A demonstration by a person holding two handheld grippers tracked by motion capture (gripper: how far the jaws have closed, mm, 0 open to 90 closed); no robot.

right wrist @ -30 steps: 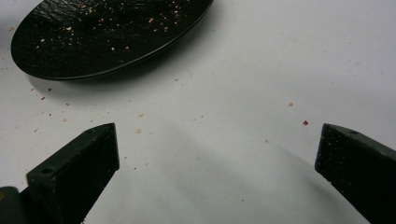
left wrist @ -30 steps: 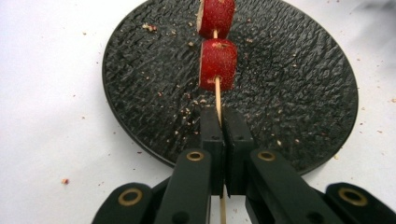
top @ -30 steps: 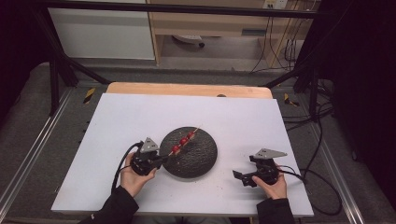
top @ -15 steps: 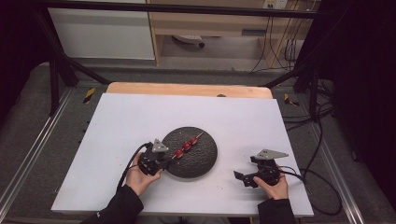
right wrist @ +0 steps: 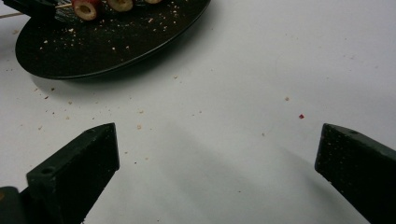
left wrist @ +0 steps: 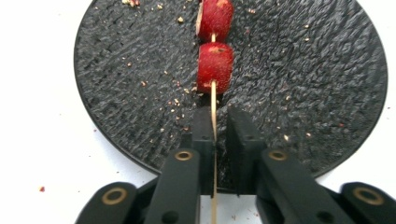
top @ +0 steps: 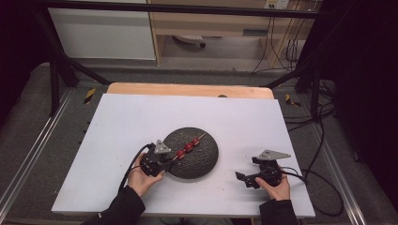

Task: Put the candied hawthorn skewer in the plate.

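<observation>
Skewer laid on the plate, left jaws just loosening.

At lower left of the high view, the left hand-held gripper (top: pixel 170 159) sits at the plate (top: pixel 206 161) rim, nearer the desk's (top: pixel 117 122) front edge than a second ago. Its jaws have just been opening: the left gripper view shows the skewer (left wrist: pixel 214 109) stick between them, one pad touching it, a slit beside the other. The skewer lies across the plate at frame centre, so the set-down looks nearly done. At lower right, the right hand-held gripper (top: pixel 244 179) rests on the desk, jaws spread wide and empty.
</observation>
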